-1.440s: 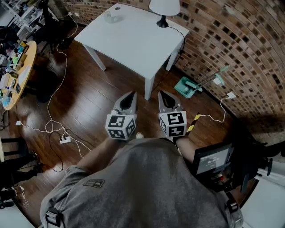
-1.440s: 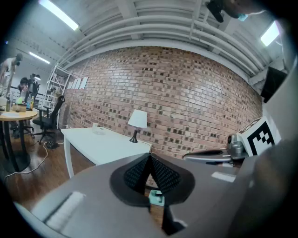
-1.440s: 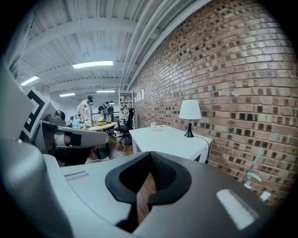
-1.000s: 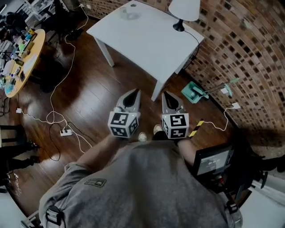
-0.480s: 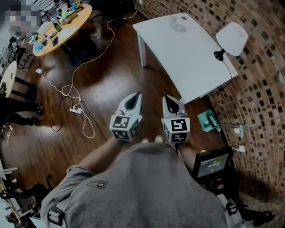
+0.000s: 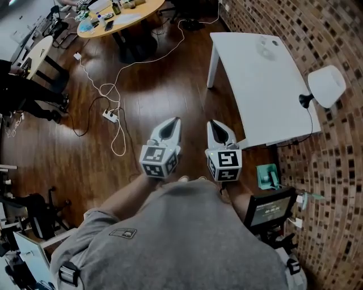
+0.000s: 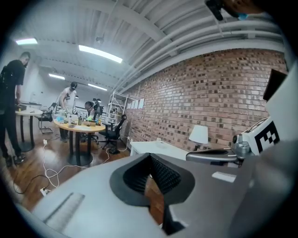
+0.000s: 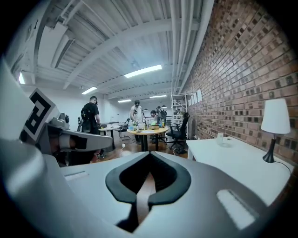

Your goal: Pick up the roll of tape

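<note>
The roll of tape point(image 6: 265, 48) is a small clear ring on the far part of the white table point(image 6: 255, 96), at the upper right of the head view. It also shows faintly on that table in the right gripper view, tape point(image 8: 224, 138). My left gripper point(image 6: 170, 129) and right gripper point(image 6: 219, 131) are held side by side above the wooden floor, well short of the table. Both are shut with nothing between the jaws. In their own views, the left gripper point(image 7: 150, 160) and right gripper point(image 8: 149, 159) point across the room.
A white lamp point(image 6: 326, 85) stands at the table's right edge by the brick wall point(image 6: 334, 34). Cables and a power strip point(image 6: 110, 116) lie on the floor at left. A cluttered round table point(image 6: 122, 14) and people point(image 8: 91, 116) are farther off. A green object point(image 6: 265, 175) sits near my right.
The view has swung left: the white table has shifted from top centre to the upper right and the round table has come into view. Both grippers stayed shut, side by side.
</note>
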Motion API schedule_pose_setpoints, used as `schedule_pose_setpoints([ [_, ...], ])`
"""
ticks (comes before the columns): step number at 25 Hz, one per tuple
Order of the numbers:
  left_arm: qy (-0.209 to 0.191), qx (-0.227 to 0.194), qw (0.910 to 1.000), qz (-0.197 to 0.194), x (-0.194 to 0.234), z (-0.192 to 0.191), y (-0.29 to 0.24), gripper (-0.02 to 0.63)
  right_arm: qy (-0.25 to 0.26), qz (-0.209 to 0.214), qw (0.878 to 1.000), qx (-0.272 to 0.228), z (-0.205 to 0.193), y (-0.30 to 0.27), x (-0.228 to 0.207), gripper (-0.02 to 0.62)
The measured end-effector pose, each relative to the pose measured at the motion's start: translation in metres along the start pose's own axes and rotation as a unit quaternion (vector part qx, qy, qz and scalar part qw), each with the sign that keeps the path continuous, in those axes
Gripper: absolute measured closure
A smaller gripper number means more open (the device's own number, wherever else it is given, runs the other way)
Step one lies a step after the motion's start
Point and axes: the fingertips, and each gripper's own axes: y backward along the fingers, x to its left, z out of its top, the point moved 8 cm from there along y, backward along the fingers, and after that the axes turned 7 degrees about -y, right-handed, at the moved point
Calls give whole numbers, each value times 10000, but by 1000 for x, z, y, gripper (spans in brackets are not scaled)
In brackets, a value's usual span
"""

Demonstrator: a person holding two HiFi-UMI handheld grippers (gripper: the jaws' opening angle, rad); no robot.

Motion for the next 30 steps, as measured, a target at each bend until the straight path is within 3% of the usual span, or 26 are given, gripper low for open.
schedule_pose_setpoints([
  [7, -6, -19, 9996, 290, -2, -1, -3, 604, 34, 335, 9994, -8, -2, -5, -3, 584],
  [16, 52, -7, 9990, 447, 25, 3, -18, 604, -107, 360, 9992, 120, -2, -32, -4, 584],
  [30, 75, -183, 9998, -23, 179, 36, -83, 604, -150, 134, 9997, 113, 46, -182, 60, 584],
])
